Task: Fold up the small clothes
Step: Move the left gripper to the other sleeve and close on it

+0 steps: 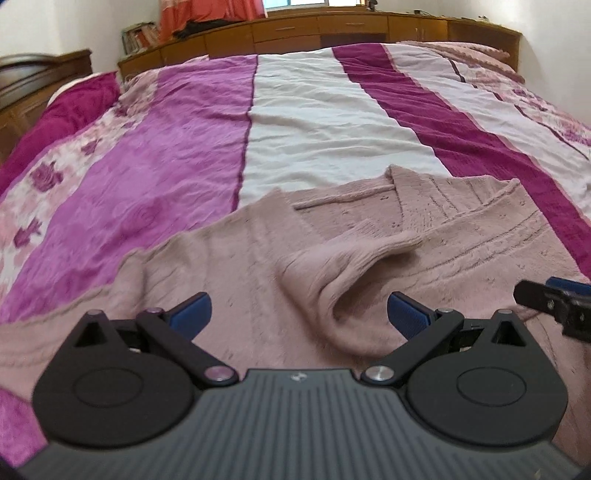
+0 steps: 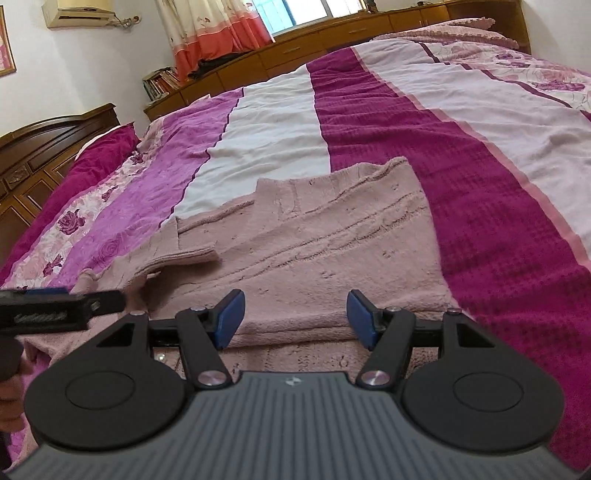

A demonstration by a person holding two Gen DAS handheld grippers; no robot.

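The pink knitted sweater (image 1: 369, 236) lies flat on the bed, filling the lower middle of both wrist views, its neck end pointing toward the top of the frame. In the left wrist view I see one sleeve (image 1: 354, 258) already brought across the body, its cuff lying near the centre of the garment and a soft ridge of cloth bunched just ahead of my left gripper (image 1: 299, 314). In the right wrist view the right edge of the sweater (image 2: 314, 240) runs straight, and a doubled hem shows at the near edge, so I judge that side is folded in too.

My left gripper has its blue pads spread wide with nothing between them, hovering over the fabric. My right gripper (image 2: 295, 317) is also spread, pads apart, with only the near hem below and no cloth pinched.

I reckon the sleeve folds are done or nearly so; the lengthwise fold, bottom up to the neck, looks still to come, along with smoothing that ridge.

Beneath is the striped bedspread (image 2: 498, 184) in magenta, white and purple; a wooden headboard cabinet (image 1: 332, 29) crosses the top, with an orange curtain (image 2: 218, 33) upper left.
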